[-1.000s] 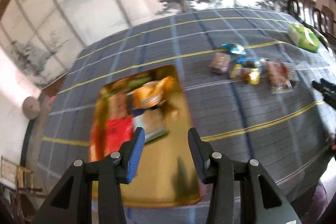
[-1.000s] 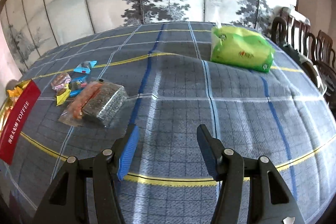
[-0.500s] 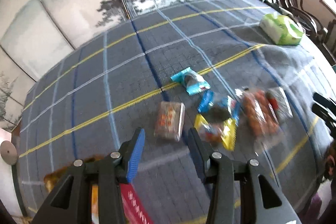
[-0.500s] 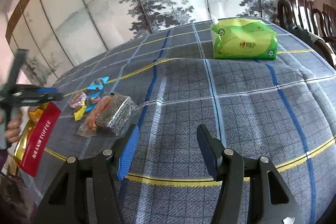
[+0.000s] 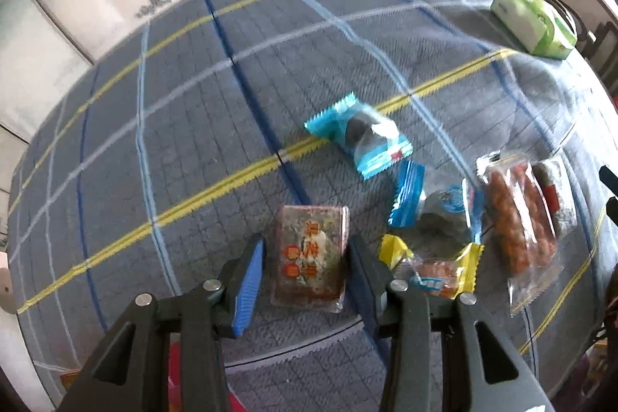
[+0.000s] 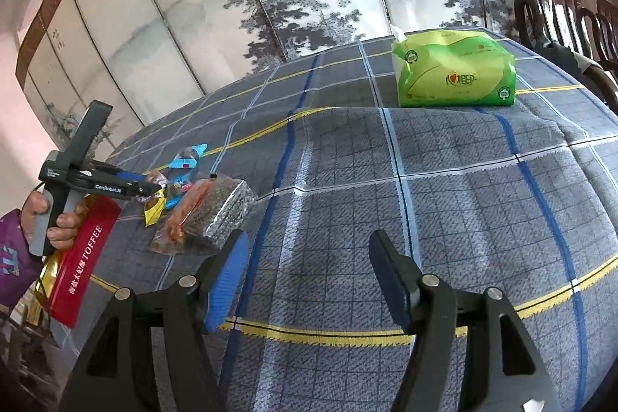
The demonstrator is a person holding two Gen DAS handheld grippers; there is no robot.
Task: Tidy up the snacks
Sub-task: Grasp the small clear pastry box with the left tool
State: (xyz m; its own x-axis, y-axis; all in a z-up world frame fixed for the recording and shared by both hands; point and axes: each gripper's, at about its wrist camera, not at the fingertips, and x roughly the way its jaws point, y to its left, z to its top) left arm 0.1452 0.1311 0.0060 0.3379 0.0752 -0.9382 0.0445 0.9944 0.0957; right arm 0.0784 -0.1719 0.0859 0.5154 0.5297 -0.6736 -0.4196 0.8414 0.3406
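My left gripper (image 5: pixel 305 257) is open, its fingers on either side of a flat brown snack packet (image 5: pixel 311 255) lying on the plaid tablecloth (image 5: pixel 193 126). To its right lie a yellow-ended candy (image 5: pixel 432 267), a blue wrapper (image 5: pixel 407 199), a light-blue packet (image 5: pixel 359 136) and a clear bag of orange and dark snacks (image 5: pixel 521 215). My right gripper (image 6: pixel 307 265) is open and empty above bare cloth. In the right wrist view the left gripper (image 6: pixel 154 189) reaches into the snack pile, beside the clear bag (image 6: pixel 208 215).
A green tissue pack (image 6: pixel 454 74) stands at the far right of the table; it also shows in the left wrist view (image 5: pixel 535 22). A red toffee box (image 6: pixel 83 257) on a gold tray sits at the table's left edge. Dark wooden chairs (image 6: pixel 560 14) stand beyond the right side.
My left gripper swung from the gold tray over to the snack pile and came down around the brown packet. My right gripper tilted a little and stayed open over the cloth.
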